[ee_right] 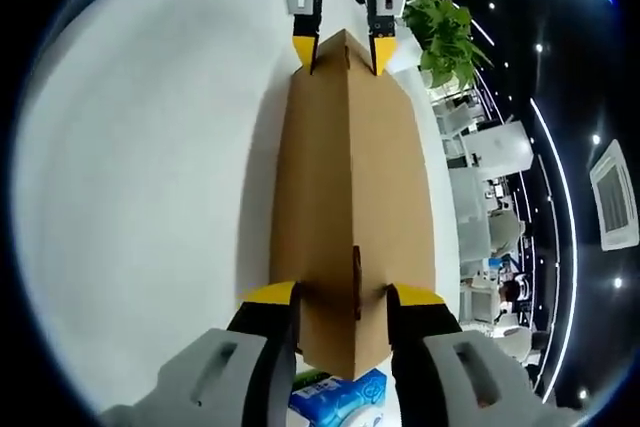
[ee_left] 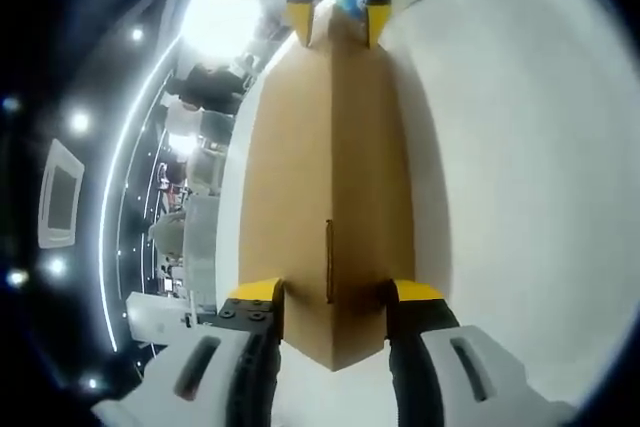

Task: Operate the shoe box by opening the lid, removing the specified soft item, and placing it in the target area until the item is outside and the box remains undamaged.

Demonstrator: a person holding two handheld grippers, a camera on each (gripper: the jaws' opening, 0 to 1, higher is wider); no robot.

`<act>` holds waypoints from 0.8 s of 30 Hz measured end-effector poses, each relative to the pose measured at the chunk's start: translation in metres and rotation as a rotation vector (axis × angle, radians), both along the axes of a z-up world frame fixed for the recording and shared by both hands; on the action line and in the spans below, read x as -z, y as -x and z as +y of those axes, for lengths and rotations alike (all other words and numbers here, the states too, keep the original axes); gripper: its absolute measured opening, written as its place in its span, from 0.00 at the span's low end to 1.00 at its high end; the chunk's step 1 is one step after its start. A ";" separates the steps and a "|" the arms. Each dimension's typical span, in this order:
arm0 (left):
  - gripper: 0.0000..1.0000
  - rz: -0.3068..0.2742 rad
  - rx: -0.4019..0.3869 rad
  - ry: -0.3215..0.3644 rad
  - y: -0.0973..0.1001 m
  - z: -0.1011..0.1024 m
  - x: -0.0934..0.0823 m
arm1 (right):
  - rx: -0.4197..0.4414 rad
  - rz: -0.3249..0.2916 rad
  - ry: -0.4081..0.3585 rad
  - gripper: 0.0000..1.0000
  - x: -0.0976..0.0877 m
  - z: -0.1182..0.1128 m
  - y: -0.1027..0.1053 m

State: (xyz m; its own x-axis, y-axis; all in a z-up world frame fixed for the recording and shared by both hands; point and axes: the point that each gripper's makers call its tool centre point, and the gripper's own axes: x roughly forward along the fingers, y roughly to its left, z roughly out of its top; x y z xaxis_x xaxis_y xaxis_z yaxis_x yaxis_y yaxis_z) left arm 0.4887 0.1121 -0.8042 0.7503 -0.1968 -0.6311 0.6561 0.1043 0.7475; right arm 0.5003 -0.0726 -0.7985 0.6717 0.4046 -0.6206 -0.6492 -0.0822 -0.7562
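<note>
**Both grippers straddling opposite ends of the closed shoe box: risks at the lift**

In the left gripper view, my left gripper point(ee_left: 333, 292) has its 2 yellow-tipped jaws set on either side of the near corner of the cardboard shoe box point(ee_left: 330, 177). The jaws look pressed against the 2 cardboard faces, clamped on the box end. At the far end the right gripper point(ee_left: 335, 17) brackets the opposite corner. The right gripper view mirrors this: the right gripper point(ee_right: 343, 295) closes on its own end of the shoe box point(ee_right: 350, 167), and the left gripper point(ee_right: 343, 47) sits at the far end. The box rests on a white table point(ee_right: 140, 197), lid still shut as far as I can tell. A blue-and-white packet point(ee_right: 340, 397) lies on the table just beside the box, under the right jaws. I cannot see the soft item; presumably it is inside.

I judge 3 hazards:

1. Too much squeeze could crease or cave the thin cardboard corners.
2. If the jaws hold base and lid together, pulling up would lift the whole box rather than open it.
3. Uneven lifting by the 2 hands could twist or tear the lid.

A potted plant point(ee_right: 445, 32) stands well apart.
</note>
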 end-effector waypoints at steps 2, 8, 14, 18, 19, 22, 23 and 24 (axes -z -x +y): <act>0.41 -0.001 -0.002 0.000 -0.001 0.000 0.000 | -0.009 -0.006 0.014 0.34 0.002 -0.001 0.001; 0.40 0.004 -0.004 0.003 0.000 0.000 0.000 | -0.012 -0.007 0.029 0.32 0.001 -0.001 0.002; 0.40 0.009 0.001 0.012 0.002 0.000 -0.001 | 0.006 0.000 0.036 0.32 0.002 -0.002 0.005; 0.40 0.014 0.014 0.032 0.009 -0.004 -0.002 | 0.027 0.006 0.056 0.32 0.002 -0.005 0.011; 0.40 0.014 0.017 0.037 0.011 -0.005 -0.002 | 0.033 0.007 0.061 0.32 0.002 -0.006 0.012; 0.40 0.014 0.025 0.046 0.015 -0.007 -0.002 | 0.047 0.012 0.073 0.32 0.002 -0.008 0.017; 0.40 0.014 0.027 0.049 0.016 -0.008 -0.002 | 0.052 0.013 0.076 0.29 0.002 -0.009 0.019; 0.40 0.017 0.028 0.052 0.017 -0.009 -0.002 | 0.058 0.012 0.078 0.27 0.000 -0.010 0.020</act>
